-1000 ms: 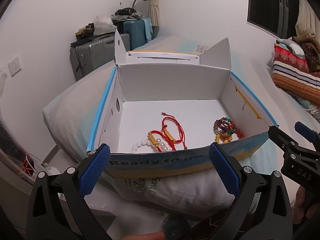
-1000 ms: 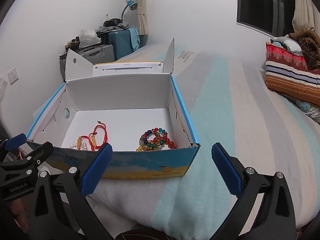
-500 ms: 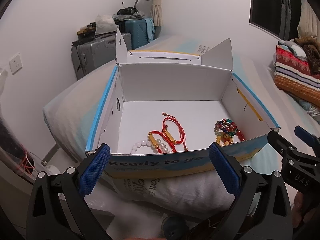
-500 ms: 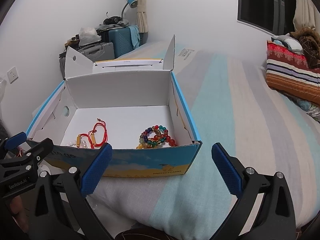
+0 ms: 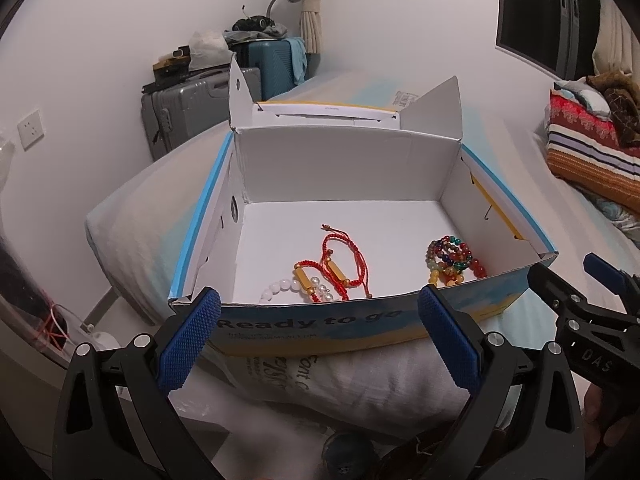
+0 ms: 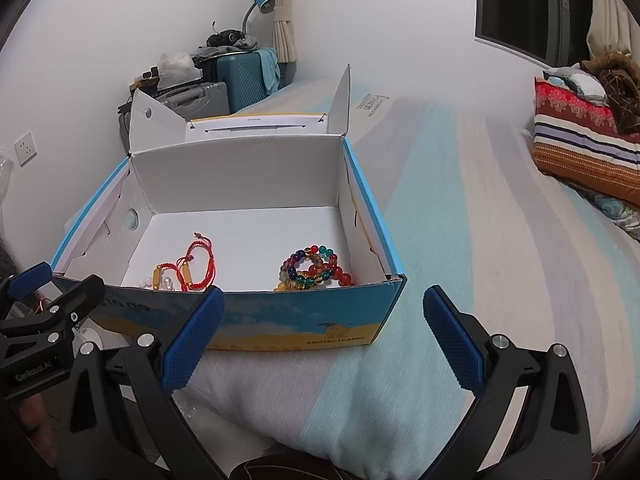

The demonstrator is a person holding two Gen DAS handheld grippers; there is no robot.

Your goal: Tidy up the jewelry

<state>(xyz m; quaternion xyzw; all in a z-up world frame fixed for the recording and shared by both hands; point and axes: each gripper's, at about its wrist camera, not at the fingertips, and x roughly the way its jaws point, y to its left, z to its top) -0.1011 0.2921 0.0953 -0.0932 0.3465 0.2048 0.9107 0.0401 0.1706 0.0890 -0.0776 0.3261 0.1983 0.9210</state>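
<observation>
An open white cardboard box (image 5: 344,168) with blue and yellow outer sides lies on the bed; it also shows in the right wrist view (image 6: 240,172). Inside lie red cord bracelets with gold tubes (image 5: 340,264) (image 6: 196,264), a white pearl bracelet (image 5: 280,288) and coloured bead bracelets (image 5: 452,258) (image 6: 316,268). My left gripper (image 5: 316,340) is open and empty, just before the box's front wall. My right gripper (image 6: 320,340) is open and empty, before the box's right front corner.
The box rests on a striped bedsheet (image 6: 460,240) over a white pillow (image 5: 360,380). Suitcases (image 5: 192,112) stand by the wall at the back left. A folded striped blanket (image 6: 580,148) lies at the right. The bed's edge drops off on the left.
Both grippers have risen slightly, so more of the box floor shows. The jewelry has not moved.
</observation>
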